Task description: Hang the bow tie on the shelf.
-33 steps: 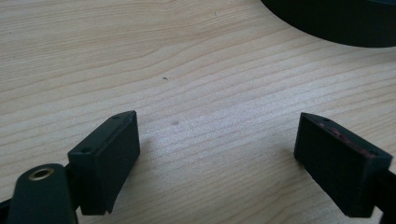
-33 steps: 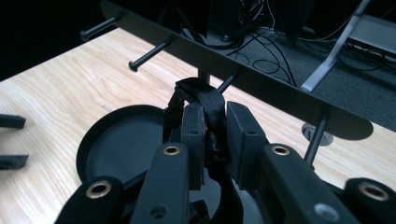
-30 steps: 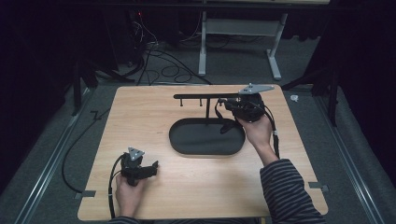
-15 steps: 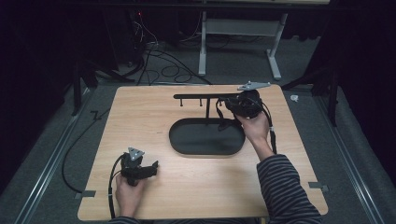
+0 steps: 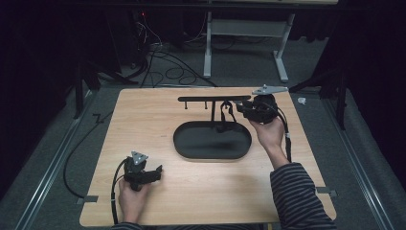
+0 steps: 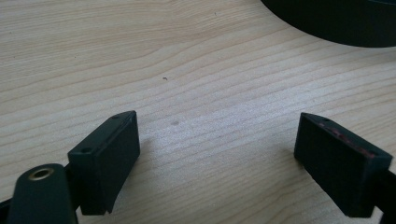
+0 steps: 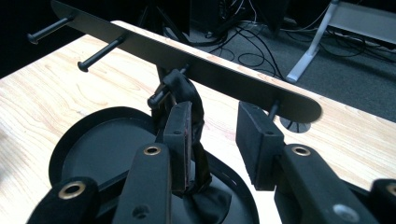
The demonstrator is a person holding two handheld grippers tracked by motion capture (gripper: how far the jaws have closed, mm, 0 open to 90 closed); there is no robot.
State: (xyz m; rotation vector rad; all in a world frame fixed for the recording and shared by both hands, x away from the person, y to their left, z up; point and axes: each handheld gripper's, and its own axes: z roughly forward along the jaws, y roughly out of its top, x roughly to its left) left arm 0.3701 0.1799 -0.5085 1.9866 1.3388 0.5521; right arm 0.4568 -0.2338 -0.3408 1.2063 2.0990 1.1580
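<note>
1. Here, nearest the person, the left gripper [image 5: 155, 172] rests on the pale wooden table [image 5: 143, 120], well short of the black oval tray [image 5: 212, 140] and off to its left. Its jaws stand spread wide with only bare wood between them; the tray's rim [image 6: 327, 28] crosses the far corner of the left gripper view.
2. Beyond the tray's far right edge, the right gripper [image 7: 212, 135] is at the black metal rack with a flat crossbar and short pegs [image 7: 187, 65], which rises from the tray.
3. A black looped strap [image 7: 189, 100] hangs from a middle peg of that crossbar, its lower end trailing down into the tray.
4. The right gripper's jaws have just been opening. They are now partly spread; the strap lies against the left pad's outer side, and the gap between the pads is empty.
5. The step in hand looks like letting the strap go. To do it well, back the gripper straight away from the rack, keeping the left pad from dragging the loop off its peg.
</note>
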